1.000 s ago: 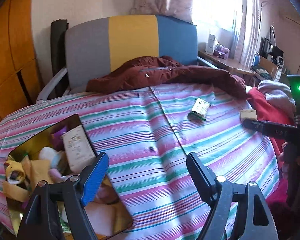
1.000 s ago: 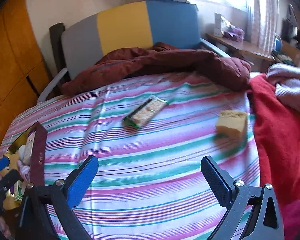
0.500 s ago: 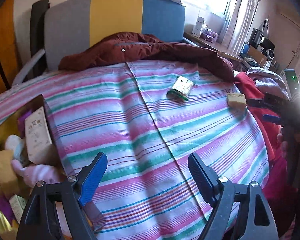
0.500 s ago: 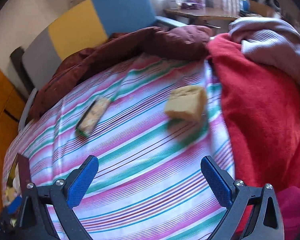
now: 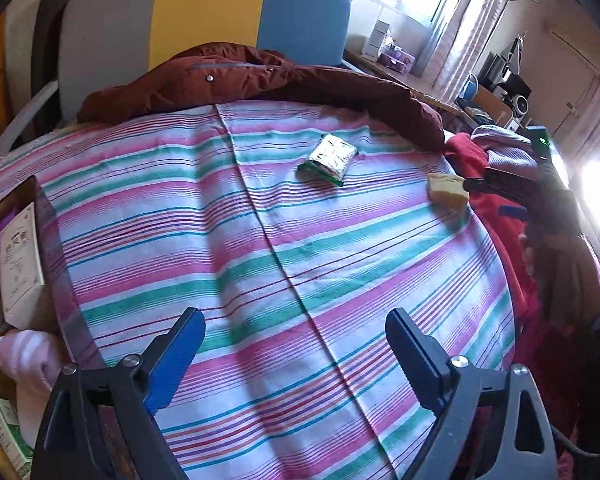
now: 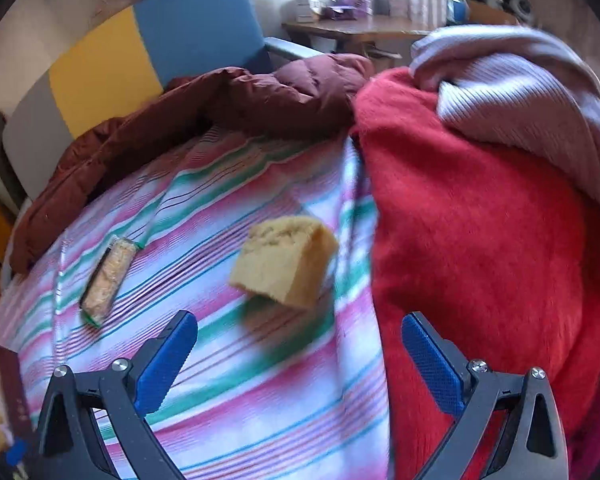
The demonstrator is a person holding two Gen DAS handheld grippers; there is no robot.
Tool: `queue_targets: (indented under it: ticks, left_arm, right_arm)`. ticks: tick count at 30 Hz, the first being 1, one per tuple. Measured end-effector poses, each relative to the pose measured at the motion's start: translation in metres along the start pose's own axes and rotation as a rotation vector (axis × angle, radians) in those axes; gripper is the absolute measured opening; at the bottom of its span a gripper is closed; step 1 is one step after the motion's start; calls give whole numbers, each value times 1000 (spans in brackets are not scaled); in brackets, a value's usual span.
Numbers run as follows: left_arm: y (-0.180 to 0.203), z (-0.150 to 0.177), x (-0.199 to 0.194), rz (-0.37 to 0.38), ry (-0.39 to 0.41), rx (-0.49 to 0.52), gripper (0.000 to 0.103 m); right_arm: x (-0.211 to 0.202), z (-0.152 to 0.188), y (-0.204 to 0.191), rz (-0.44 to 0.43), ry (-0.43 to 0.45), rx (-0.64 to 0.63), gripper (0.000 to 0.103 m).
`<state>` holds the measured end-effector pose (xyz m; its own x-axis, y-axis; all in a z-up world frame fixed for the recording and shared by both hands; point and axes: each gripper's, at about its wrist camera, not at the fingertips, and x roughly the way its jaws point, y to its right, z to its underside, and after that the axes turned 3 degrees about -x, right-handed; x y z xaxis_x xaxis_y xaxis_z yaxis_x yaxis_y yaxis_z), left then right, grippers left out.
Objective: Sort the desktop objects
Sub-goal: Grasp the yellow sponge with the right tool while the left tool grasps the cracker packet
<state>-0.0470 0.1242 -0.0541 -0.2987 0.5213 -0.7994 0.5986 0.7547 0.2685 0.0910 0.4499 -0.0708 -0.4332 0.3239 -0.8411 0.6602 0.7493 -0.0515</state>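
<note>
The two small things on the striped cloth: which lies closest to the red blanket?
The yellow sponge block, right beside the red blanket; the green-edged snack packet lies farther left.

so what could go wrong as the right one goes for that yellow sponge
The yellow sponge lies right beside the red blanket, so one finger of the open right hand-held gripper may snag the fabric and pinch it along with the sponge. The sponge looks soft and could squash or tip out of a shallow grip. The striped sheet may bunch under the fingers.
</note>
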Motion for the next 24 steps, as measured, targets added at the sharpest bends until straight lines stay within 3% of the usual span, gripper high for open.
queue_targets:
  ticks: [7, 18, 24]
  left_arm:
    - [3, -9, 9, 3, -19, -2, 93]
    - [7, -34, 33, -31, -69, -26, 90]
    - [17, -46, 46, -16, -88, -14, 89]
  right_arm:
    - [40, -13, -23, 145, -11, -225, 102]
    - [66, -19, -25, 74, -43, -291, 101]
    - [61, -19, -25, 7, -47, -277, 73]
